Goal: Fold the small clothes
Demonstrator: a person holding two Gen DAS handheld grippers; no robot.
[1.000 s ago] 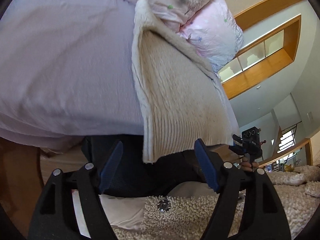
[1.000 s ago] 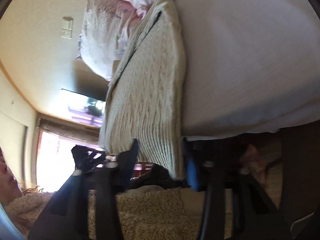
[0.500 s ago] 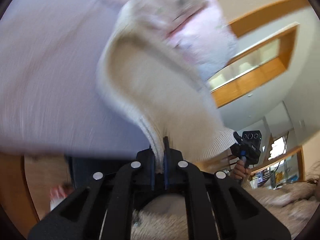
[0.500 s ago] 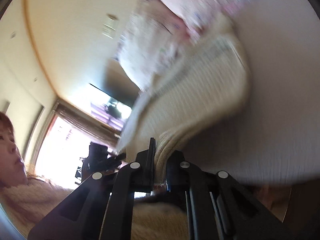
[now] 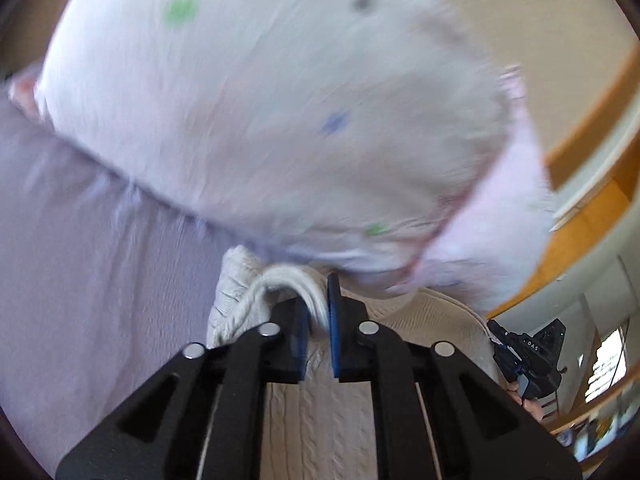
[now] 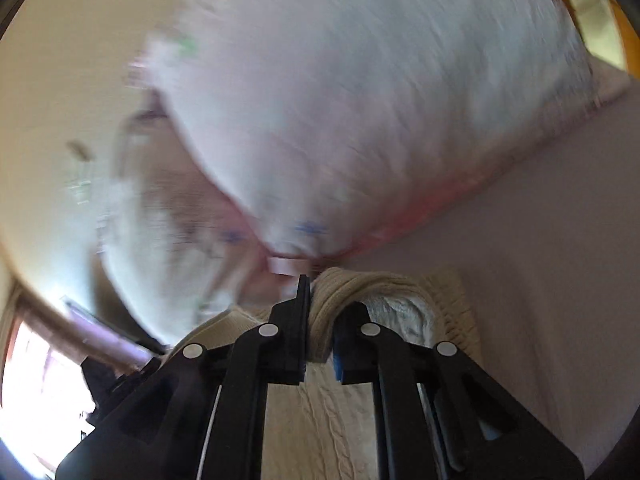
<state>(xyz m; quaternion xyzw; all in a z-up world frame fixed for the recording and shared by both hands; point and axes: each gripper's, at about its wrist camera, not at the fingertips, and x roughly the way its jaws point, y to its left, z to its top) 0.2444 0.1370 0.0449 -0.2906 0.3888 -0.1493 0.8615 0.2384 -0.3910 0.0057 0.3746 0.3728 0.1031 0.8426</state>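
Note:
A cream cable-knit sweater (image 5: 316, 420) lies on the lilac bed sheet (image 5: 88, 280). My left gripper (image 5: 318, 312) is shut on the sweater's ribbed hem, which bunches between the blue pads, close to the pillow. My right gripper (image 6: 320, 320) is shut on the other corner of the same hem of the sweater (image 6: 320, 432), also up near the pillow. The hem is doubled over the rest of the sweater below. The right gripper (image 5: 528, 360) shows at the right edge of the left wrist view.
A large pale pink pillow (image 5: 280, 120) with small flower prints fills the space just beyond both grippers; it also shows in the right wrist view (image 6: 380, 112). Wooden trim (image 5: 588, 216) and a wall lie to the right. Both views are motion-blurred.
Both grippers closed on the sweater's hem at the near bed edge, then carried it up and forward over the sweater toward the pillows.

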